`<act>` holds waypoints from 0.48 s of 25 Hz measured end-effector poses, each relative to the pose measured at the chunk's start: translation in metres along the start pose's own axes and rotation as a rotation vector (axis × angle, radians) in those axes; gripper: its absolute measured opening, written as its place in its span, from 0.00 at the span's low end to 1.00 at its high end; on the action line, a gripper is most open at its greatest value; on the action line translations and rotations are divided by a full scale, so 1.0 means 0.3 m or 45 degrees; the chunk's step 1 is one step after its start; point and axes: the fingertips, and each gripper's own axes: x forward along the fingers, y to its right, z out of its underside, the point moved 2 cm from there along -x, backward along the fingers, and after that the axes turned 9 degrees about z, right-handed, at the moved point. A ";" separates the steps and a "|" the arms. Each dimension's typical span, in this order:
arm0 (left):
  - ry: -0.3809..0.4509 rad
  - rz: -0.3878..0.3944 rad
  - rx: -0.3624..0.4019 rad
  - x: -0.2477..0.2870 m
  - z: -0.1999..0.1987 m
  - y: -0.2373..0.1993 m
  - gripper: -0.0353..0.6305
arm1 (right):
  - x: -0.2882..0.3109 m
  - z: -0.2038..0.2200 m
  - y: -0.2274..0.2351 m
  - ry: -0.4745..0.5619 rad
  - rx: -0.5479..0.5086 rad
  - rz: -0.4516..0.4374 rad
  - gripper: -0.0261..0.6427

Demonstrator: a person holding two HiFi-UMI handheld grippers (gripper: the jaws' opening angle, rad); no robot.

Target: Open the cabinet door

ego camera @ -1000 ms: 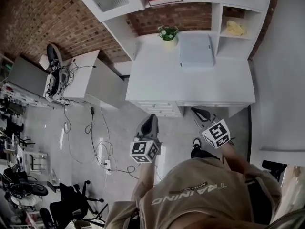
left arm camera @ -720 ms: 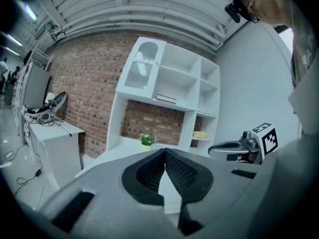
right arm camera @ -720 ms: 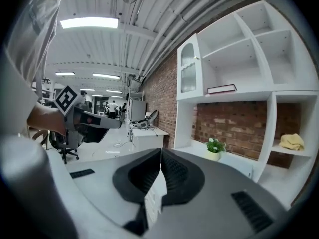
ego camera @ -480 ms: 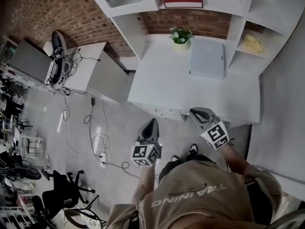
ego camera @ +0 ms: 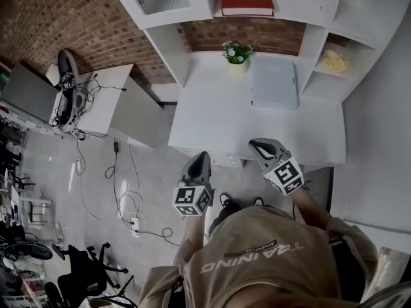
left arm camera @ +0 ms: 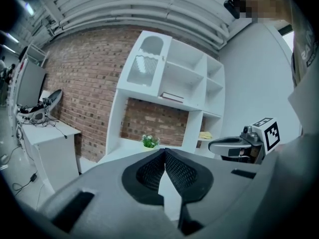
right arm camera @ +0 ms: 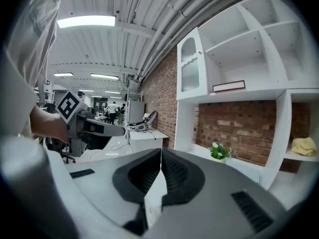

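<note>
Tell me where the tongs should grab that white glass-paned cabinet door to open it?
Likely the small knob on the white arched glass-paned cabinet door, on its edge next to the open shelves. Come from the front and pull: a knob on that edge suggests the hinges are on the outer side.

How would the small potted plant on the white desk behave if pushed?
The potted plant looks small, so probably light and easy to slide. Its leafy top is wider than its pot, so a high push may tip it.
</note>
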 end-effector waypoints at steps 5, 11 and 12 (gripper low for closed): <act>0.045 0.103 0.101 0.044 -0.122 -0.094 0.07 | 0.081 -0.112 0.010 0.059 0.008 0.101 0.06; 0.030 0.170 0.080 0.009 -0.141 -0.255 0.07 | 0.177 -0.154 -0.049 0.069 0.062 0.194 0.06; 0.024 0.181 0.074 0.001 -0.136 -0.277 0.07 | 0.186 -0.148 -0.059 0.060 0.069 0.213 0.06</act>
